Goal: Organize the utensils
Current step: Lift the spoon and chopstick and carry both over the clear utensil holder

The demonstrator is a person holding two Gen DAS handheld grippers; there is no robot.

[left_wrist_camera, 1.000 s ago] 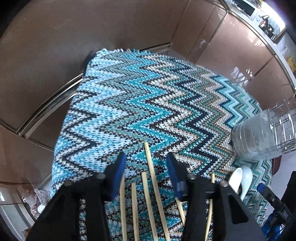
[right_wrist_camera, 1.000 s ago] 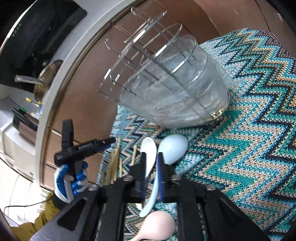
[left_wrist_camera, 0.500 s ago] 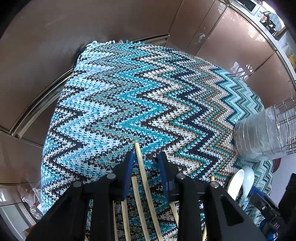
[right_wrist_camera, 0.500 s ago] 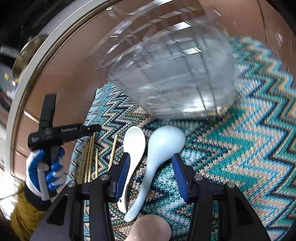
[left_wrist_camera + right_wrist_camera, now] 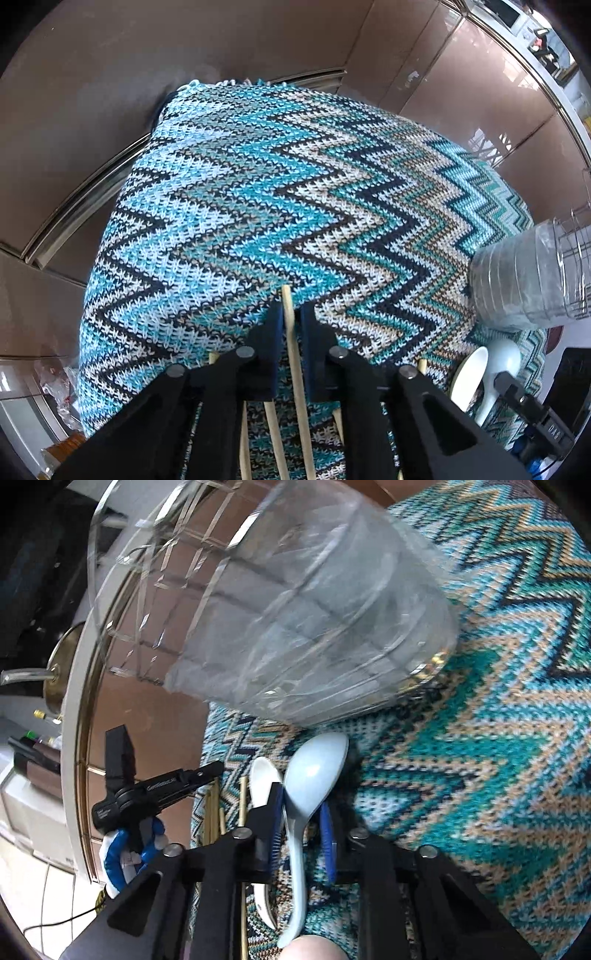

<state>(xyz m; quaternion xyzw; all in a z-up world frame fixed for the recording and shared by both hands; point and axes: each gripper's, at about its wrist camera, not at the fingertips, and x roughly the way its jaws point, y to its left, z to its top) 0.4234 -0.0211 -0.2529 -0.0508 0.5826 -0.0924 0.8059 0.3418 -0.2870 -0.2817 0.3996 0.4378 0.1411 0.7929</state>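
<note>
On the zigzag knit mat (image 5: 240,203) lie several wooden chopsticks. My left gripper (image 5: 290,317) points steeply down, its jaws closing with the pads pressed on one chopstick (image 5: 295,369). More chopsticks (image 5: 271,435) lie beneath it. My right gripper (image 5: 301,808) is closing on the neck of the light blue spoon (image 5: 317,764). A white spoon (image 5: 260,779) lies just left of it, and a pink spoon (image 5: 310,949) shows at the bottom edge. The clear utensil holder (image 5: 295,609) stands right behind the spoons.
Brown glossy cabinet fronts (image 5: 110,92) with a metal rail surround the mat. In the right wrist view a gloved hand (image 5: 125,853) holds the left gripper over the chopsticks (image 5: 242,805). The holder (image 5: 517,280) stands at the mat's right edge, with spoons (image 5: 469,373) below it.
My left jaws came together from wide apart onto one chopstick. My right jaws left the white spoon, spread wide, shifted right and down, and closed around the light blue spoon.
</note>
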